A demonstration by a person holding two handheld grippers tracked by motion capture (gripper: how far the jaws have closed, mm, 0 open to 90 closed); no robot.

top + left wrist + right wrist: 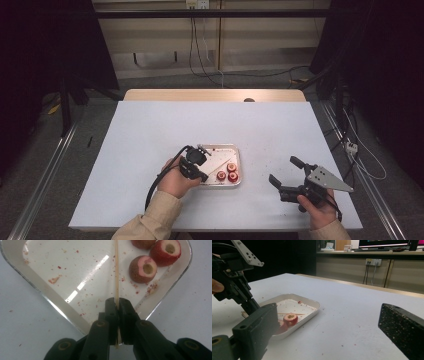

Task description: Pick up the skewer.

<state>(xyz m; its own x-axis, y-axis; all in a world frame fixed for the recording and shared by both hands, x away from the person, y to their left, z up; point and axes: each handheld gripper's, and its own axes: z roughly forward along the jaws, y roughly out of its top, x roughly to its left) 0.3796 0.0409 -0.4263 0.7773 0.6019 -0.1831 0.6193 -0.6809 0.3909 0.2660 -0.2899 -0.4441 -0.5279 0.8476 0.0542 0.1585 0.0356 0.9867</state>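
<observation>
Where the small white rectangular tray (218,184) sits near the table's front edge, the left gripper (116,305) pinches a thin wooden skewer (116,270) lying across the tray, beside three cored red fruit pieces (143,268). The right gripper (285,172) hovers right of the tray, jaws wide, holding nothing.

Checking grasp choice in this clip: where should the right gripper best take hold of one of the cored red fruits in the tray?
Probably across the round red sides of a fruit, coming from above: the cored end faces up and the tray rim blocks a level approach. The right gripper stands open beside the tray.
</observation>
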